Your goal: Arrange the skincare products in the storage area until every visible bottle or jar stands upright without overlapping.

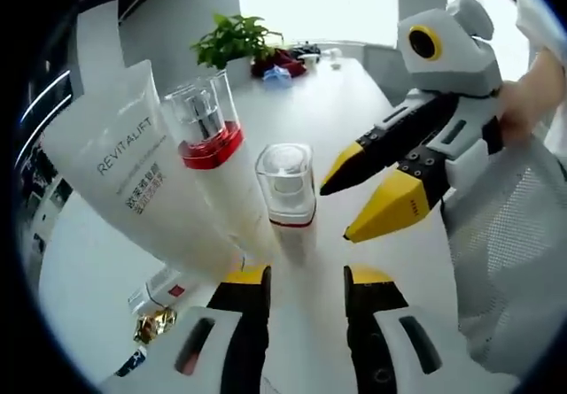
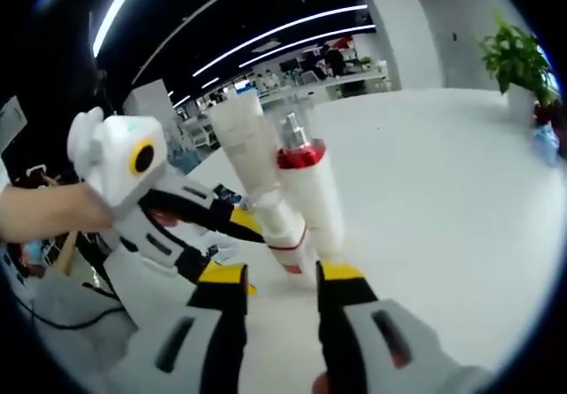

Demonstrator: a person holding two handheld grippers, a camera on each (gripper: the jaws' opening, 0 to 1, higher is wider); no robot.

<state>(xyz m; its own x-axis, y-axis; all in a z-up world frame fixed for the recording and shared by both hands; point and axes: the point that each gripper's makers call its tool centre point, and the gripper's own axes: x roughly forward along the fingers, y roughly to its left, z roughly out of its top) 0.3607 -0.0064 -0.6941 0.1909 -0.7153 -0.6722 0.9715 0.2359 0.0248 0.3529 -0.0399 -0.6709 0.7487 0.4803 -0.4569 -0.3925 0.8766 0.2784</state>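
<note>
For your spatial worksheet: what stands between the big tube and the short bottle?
In the left gripper view, the red-collared pump bottle stands between the tube and short bottle.

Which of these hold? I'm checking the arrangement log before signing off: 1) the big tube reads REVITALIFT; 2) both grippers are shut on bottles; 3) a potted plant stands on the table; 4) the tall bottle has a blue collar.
1) True: the white tube reads REVITALIFT.
2) False: the left gripper and the right gripper are open, holding nothing.
3) True: a potted plant stands at the table's far end.
4) False: the tall bottle has a red collar.
</note>
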